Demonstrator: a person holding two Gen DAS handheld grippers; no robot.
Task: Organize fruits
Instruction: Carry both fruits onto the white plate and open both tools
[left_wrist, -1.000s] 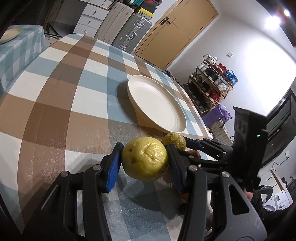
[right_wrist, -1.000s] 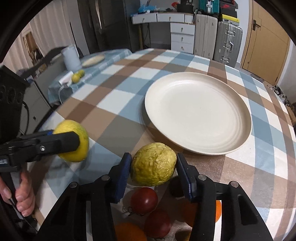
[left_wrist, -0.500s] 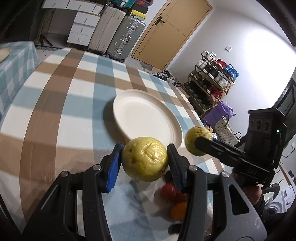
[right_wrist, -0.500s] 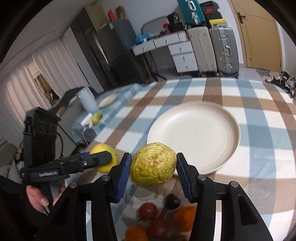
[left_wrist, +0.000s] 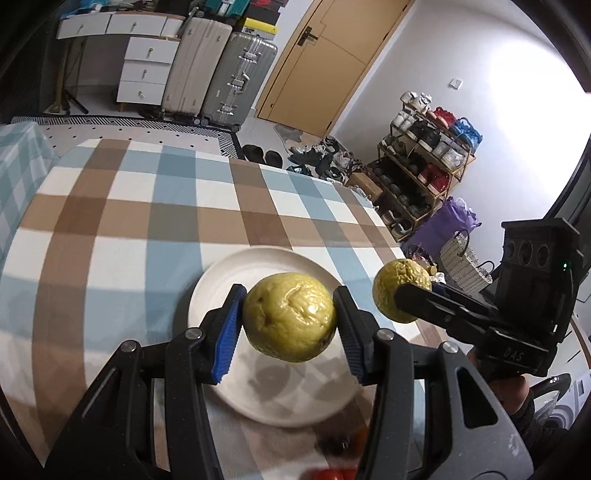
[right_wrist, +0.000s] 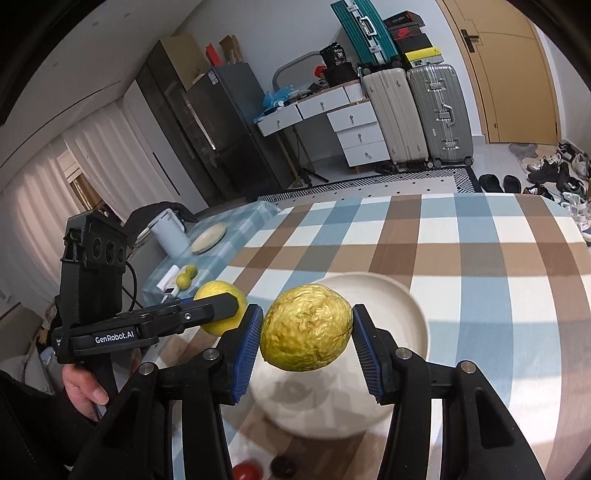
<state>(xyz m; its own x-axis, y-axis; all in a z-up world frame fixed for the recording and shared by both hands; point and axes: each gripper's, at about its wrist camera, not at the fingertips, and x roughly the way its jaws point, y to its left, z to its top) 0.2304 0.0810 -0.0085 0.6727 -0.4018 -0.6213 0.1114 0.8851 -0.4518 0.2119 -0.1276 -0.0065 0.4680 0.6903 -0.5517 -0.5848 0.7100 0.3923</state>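
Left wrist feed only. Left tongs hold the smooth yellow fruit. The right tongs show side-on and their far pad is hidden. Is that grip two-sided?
Observer: Yes. In the right wrist view the right tongs have both blue ribbed pads pressed on the wrinkled yellow-green fruit.
Operator: Where does it hang?
Observer: In mid-air in front of the round cream plate, and a shadow falls on the plate's near part.
Operator: Any fruit outside my frame?
Observer: Two small yellow-green fruits lie on the side table with the teal checked cloth, near a white jug.
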